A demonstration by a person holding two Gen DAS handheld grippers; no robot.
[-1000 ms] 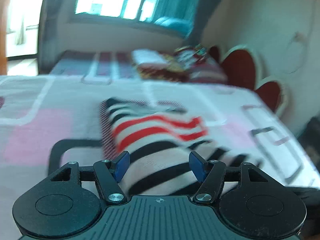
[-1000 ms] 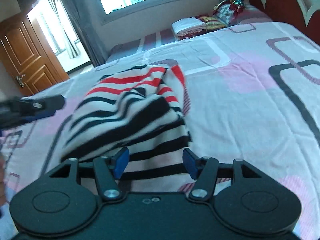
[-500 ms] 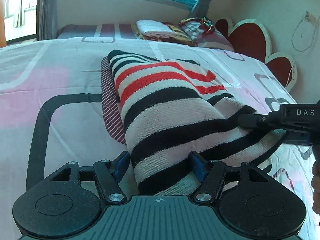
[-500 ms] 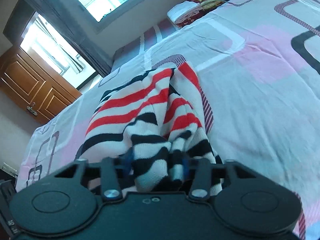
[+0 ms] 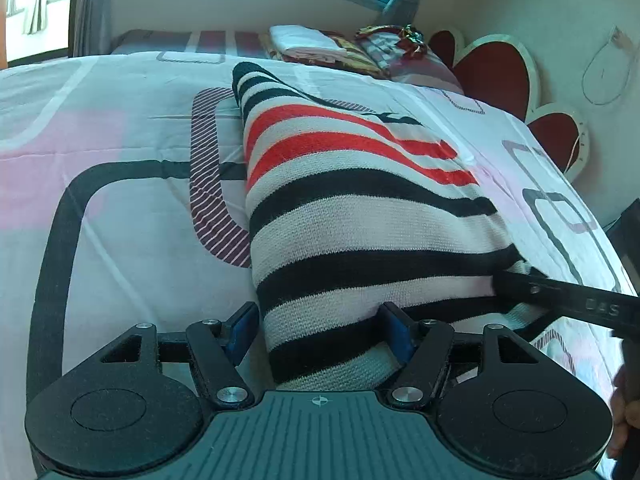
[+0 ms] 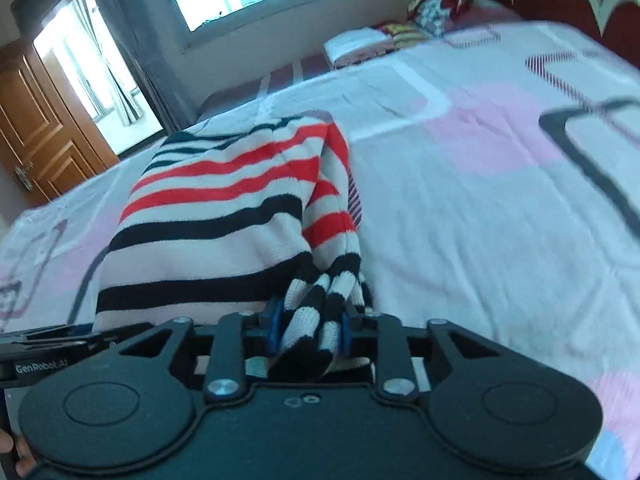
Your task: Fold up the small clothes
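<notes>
Red, black and cream striped knit sweater (image 5: 352,216) lies folded on pink-and-white patterned bed cover (image 5: 120,152), near edge. Right gripper (image 6: 308,330) fingers have just been closing, now pinched on bunched sweater corner. Left gripper (image 5: 320,332) fingers wide apart, straddling near-left hem, no squeeze visible.

Striped knit sweater (image 5: 360,216), red, black, white, folded lengthwise on bed

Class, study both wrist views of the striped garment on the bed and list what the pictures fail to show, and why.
- Left wrist view: near hem of the striped sweater, hidden behind the left gripper.
- Right wrist view: how much cloth the right gripper pinches, covered by its body.
- Both views: sweater's underside, against the bedspread.
- Folded pile: too small and blurred to identify.
</notes>
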